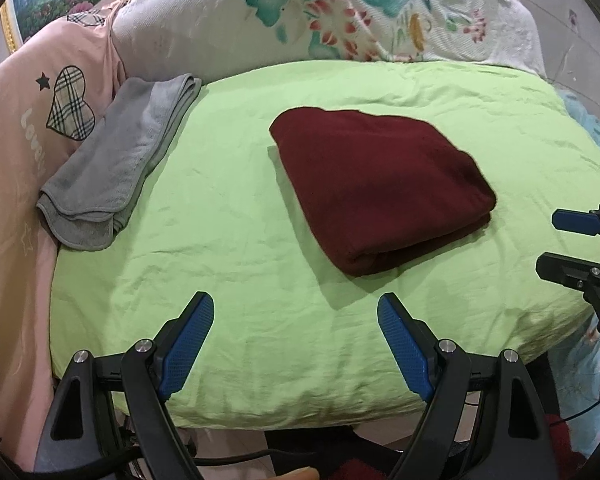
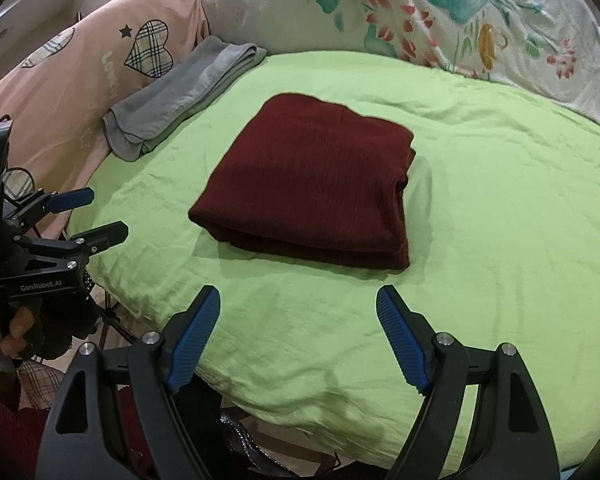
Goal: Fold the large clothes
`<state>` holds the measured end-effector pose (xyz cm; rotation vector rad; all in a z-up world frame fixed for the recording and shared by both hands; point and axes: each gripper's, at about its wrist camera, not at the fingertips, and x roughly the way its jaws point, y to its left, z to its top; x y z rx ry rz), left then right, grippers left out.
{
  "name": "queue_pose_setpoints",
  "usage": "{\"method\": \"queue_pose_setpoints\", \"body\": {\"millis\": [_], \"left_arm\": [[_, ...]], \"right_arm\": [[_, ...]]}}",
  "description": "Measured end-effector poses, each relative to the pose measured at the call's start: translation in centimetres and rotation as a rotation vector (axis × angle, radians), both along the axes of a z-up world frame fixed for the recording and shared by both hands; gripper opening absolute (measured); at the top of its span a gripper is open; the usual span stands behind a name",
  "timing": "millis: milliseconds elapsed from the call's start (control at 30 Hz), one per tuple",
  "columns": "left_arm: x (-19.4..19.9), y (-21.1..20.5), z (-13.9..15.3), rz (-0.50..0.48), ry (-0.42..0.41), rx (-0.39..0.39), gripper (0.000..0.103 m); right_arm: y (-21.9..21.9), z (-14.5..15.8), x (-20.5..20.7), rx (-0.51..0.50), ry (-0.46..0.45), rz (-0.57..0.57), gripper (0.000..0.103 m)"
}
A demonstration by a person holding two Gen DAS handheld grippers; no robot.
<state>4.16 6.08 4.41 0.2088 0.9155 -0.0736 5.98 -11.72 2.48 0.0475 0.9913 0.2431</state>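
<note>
left wrist view: a folded maroon garment [image 1: 380, 188] lay mid-surface on the green sheet [image 1: 228, 240], well apart from every sheet edge. a folded grey towel [image 1: 112, 160] sat at the sheet's left edge against pink bedding [image 1: 20, 128]. left tool [image 1: 296, 320] and right tool [image 2: 298, 312] stood wide, holding nothing, over bare sheet near the front edge.

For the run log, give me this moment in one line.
maroon garment: folded on green sheet | left gripper: open, empty | right gripper: open, empty
</note>
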Motion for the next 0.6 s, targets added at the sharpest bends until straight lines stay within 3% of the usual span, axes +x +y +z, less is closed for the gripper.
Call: {"method": "queue_pose_setpoints", "body": {"millis": [167,600], "left_arm": [[-0.1,0.0,-0.2,0.011,-0.005,0.013,0.085],[0.4,-0.3,-1.4,0.021,0.018,0.009,0.085]], "right_arm": [[-0.4,0.8,-0.4,0.007,-0.017,-0.013,0.082],[-0.4,-0.9,0.2,0.023,0.017,-0.016,0.082]]}}
